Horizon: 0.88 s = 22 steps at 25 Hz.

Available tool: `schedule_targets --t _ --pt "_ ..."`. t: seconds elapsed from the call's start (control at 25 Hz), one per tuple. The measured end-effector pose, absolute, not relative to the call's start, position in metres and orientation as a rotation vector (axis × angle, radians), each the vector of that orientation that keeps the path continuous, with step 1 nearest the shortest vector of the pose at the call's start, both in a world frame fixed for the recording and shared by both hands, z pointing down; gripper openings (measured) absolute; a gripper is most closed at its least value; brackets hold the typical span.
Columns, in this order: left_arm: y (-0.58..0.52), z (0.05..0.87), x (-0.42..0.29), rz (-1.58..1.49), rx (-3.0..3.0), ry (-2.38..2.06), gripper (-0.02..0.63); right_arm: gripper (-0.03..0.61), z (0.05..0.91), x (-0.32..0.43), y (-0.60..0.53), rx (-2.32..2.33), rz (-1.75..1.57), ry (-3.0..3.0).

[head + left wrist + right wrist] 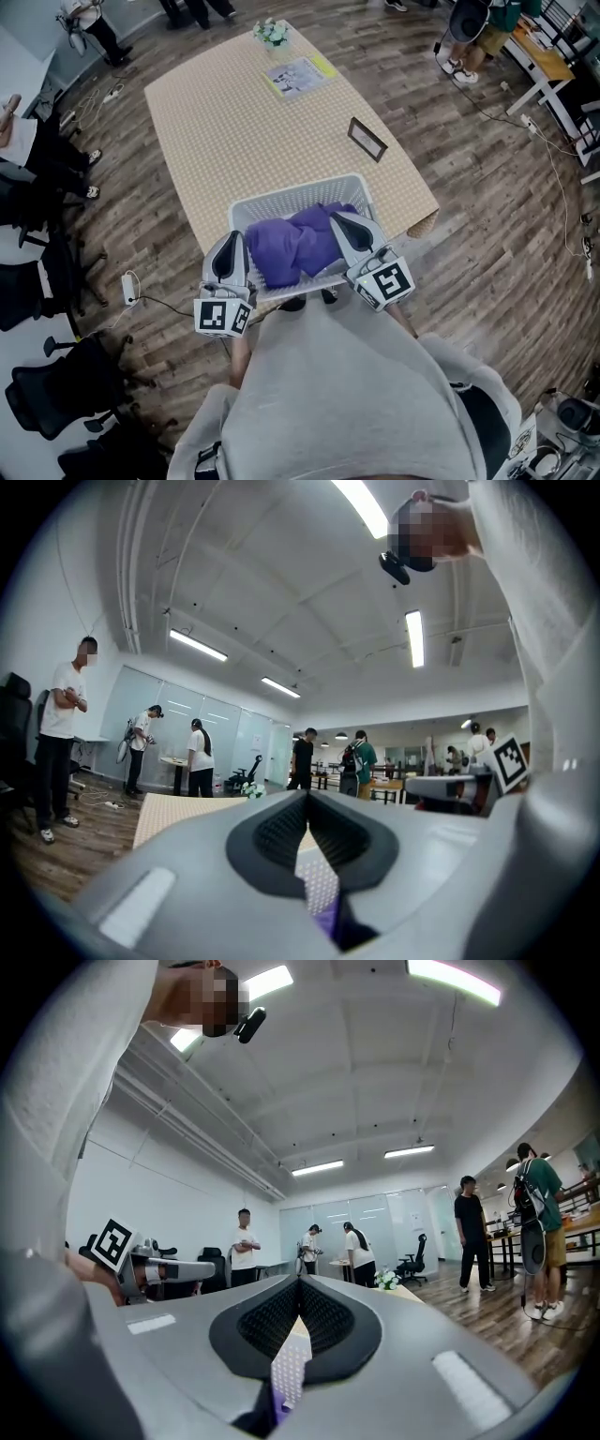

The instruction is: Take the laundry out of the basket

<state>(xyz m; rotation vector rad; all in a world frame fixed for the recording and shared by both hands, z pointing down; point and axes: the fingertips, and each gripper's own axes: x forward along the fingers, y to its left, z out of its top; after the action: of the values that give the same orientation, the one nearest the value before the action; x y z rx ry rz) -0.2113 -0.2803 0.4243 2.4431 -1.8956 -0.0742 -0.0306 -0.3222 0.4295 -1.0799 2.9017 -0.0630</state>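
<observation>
Being held clenched and empty, near side: 2 grippers, left gripper (231, 238) and right gripper (339, 219) | 1 purple laundry heap (295, 244) being contained by 1 white basket (281, 193) | far: 1 picture frame (367, 139) on 1 table (234, 122)

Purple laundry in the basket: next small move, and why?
Probably open the right claw and dip it down into the purple laundry. Both it and the left claw are shut and empty, aimed forward over the near rim of the basket, while the laundry lies heaped inside.
</observation>
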Motion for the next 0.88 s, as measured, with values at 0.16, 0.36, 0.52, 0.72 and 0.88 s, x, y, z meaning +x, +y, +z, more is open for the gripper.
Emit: schedule_targets --t 0.16,0.36,0.52,0.72,0.88 --pt "-0.283 0.423 -0.219 -0.072 2.455 -1.861 0.011 -0.002 0.429 -0.037 -0.323 -1.109 -0.08 2.906" --pt "-0.281 0.432 -0.239 -0.054 2.429 -1.849 0.011 -0.002 0.438 -0.05 -0.323 -1.156 -0.123 2.935" --pt "-0.278 0.451 -0.257 -0.026 2.377 -1.835 0.011 -0.002 0.454 -0.061 -0.32 -1.194 -0.169 2.981" --pt "-0.283 0.479 -0.273 0.001 2.32 -1.799 0.011 -0.002 0.474 -0.067 -0.324 -1.229 -0.229 3.028" --pt "-0.287 0.495 -0.273 0.008 2.301 -1.763 0.011 -0.002 0.489 -0.068 -0.328 -1.257 -0.249 3.07"
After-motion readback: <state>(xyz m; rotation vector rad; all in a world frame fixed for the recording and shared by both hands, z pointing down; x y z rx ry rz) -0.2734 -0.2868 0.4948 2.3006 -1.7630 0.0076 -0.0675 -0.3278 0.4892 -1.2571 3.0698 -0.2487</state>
